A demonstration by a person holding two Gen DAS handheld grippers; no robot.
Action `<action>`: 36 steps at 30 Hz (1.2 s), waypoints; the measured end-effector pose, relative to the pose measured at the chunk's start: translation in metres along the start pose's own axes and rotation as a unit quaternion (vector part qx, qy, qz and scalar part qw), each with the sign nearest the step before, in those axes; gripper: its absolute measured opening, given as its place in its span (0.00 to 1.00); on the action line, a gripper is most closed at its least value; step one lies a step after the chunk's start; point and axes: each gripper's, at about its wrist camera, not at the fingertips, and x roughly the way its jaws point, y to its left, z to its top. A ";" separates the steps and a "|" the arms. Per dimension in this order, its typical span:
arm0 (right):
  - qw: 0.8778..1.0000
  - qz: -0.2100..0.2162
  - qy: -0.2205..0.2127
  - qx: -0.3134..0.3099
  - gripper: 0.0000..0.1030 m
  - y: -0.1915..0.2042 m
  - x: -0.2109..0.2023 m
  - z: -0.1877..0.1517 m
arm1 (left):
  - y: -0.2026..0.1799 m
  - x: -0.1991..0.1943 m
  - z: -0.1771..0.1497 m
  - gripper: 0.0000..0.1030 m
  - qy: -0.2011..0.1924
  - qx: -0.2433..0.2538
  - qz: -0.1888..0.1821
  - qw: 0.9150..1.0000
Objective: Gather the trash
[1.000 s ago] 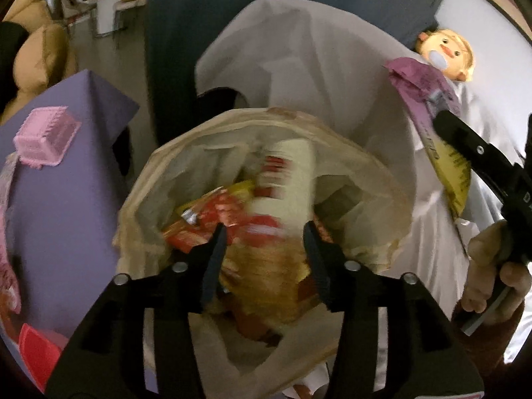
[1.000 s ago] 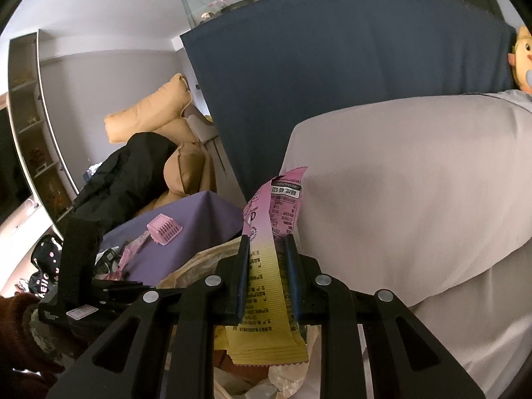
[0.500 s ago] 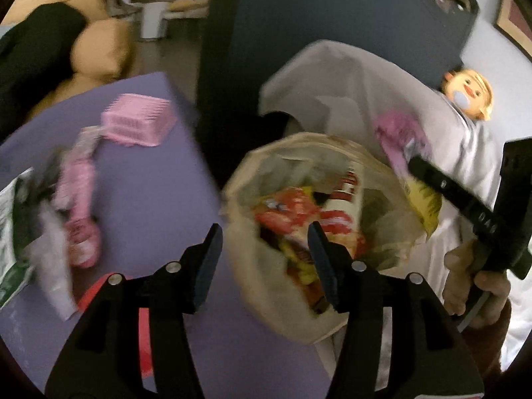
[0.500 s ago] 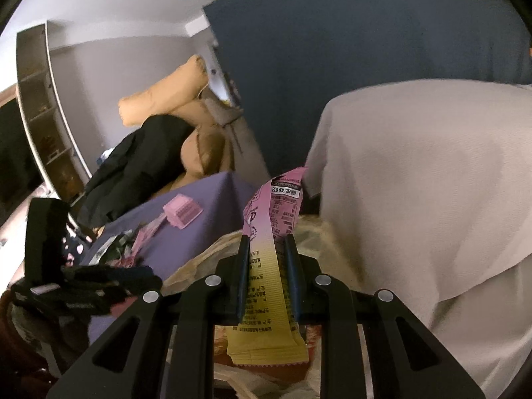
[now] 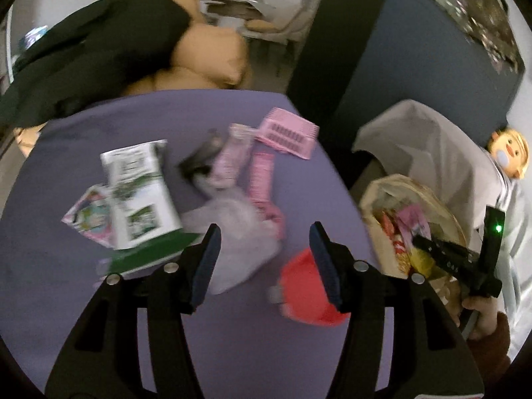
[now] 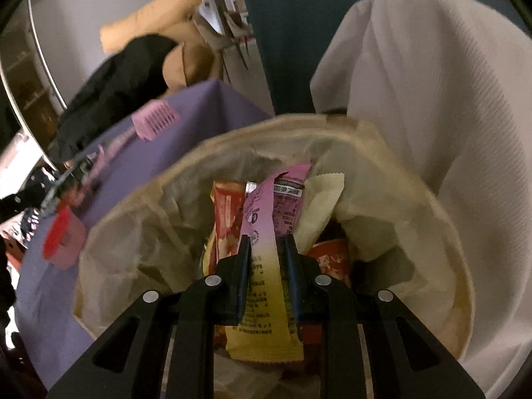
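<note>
The right gripper [image 6: 266, 259] is clamped tight on a pink and yellow wrapper [image 6: 267, 246], holding it upright over the mouth of the trash bag [image 6: 459, 266]. The wrapper's pink top end pokes up toward twelve o'clock, its yellow tail hangs down between the gripper arms. Inside the bag lie a red packet [image 6: 227, 212] at eleven o'clock of the wrapper, a cream one [image 6: 319, 206] at one o'clock, and a red cup [image 6: 332, 256] just to the right.

Over on the other side, the left gripper [image 5: 264, 262] hangs above the purple worktop [image 5: 249, 349], its jaws parted about halfway and just widened, nothing gripped between them. Below the gap sits a crumpled clear plastic bag [image 5: 239, 232]; a red item [image 5: 306, 292] lies by the right finger. At ten o'clock there is a white and green carton [image 5: 139, 193], at twelve o'clock some pink packets [image 5: 262, 176] and a pink basket [image 5: 287, 133]. The trash bag stands off the worktop's edge at three o'clock.
</note>
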 end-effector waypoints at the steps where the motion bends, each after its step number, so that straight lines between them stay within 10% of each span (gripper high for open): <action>1: 1.000 -0.003 0.004 0.002 0.23 0.000 0.001 0.001 | 0.011 -0.003 -0.001 0.51 -0.003 -0.010 0.002 1.000; 17: 0.996 -0.023 -0.065 -0.056 0.58 0.077 -0.067 0.038 | 0.124 -0.046 -0.022 0.55 -0.037 -0.113 0.034 0.992; 36: 0.981 0.086 -0.004 -0.175 0.58 0.268 0.002 0.064 | 0.197 -0.076 -0.050 0.55 -0.055 -0.164 0.069 0.982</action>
